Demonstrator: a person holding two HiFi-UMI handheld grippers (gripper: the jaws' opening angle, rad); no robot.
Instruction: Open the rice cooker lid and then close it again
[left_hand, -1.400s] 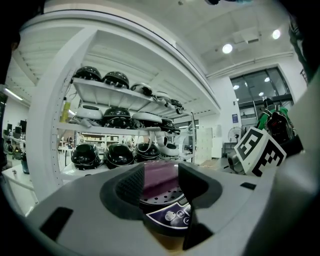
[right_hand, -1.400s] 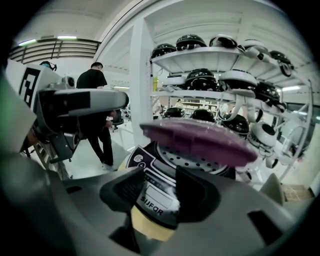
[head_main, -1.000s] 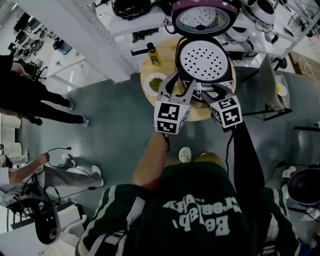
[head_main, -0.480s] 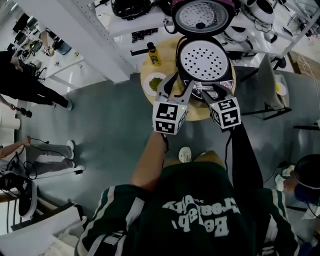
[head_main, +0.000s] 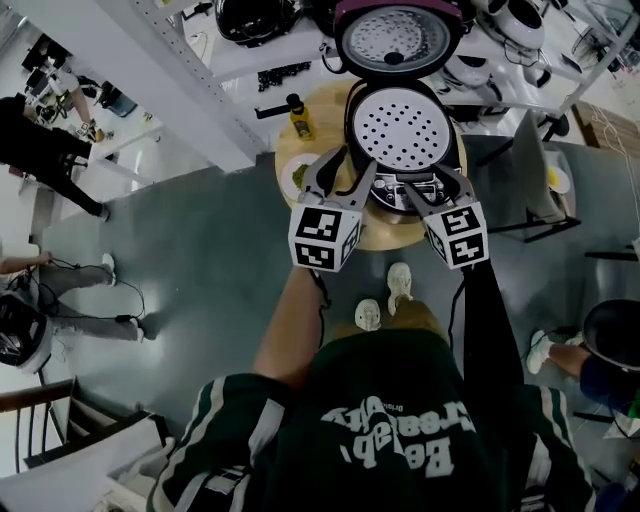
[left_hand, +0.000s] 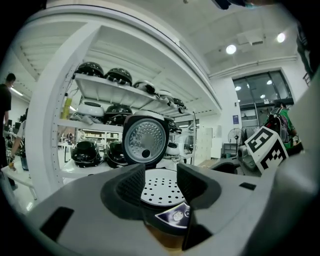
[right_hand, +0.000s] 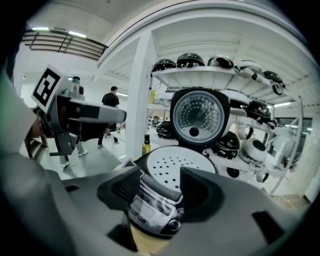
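Your rice cooker (head_main: 405, 150) sits on the round wooden bench (head_main: 385, 236). Its lid (head_main: 395, 38) is swung right up and stands open behind the pot, and the white perforated tray (head_main: 403, 122) shows inside.

Your left gripper (head_main: 350, 166) hangs at the cooker's front left edge. Its jaws are partly apart and hold nothing, and the tray shows through the gap.

Your right gripper (head_main: 437, 187) is at the control panel (right_hand: 150, 202) on the front. Its jaws have just been opening and now stand partly apart. The panel lies between them but is not pinched, and whether a tip brushes it is hard to say.

A yellow bottle (head_main: 298, 115) stands on the bench, left of the cooker.
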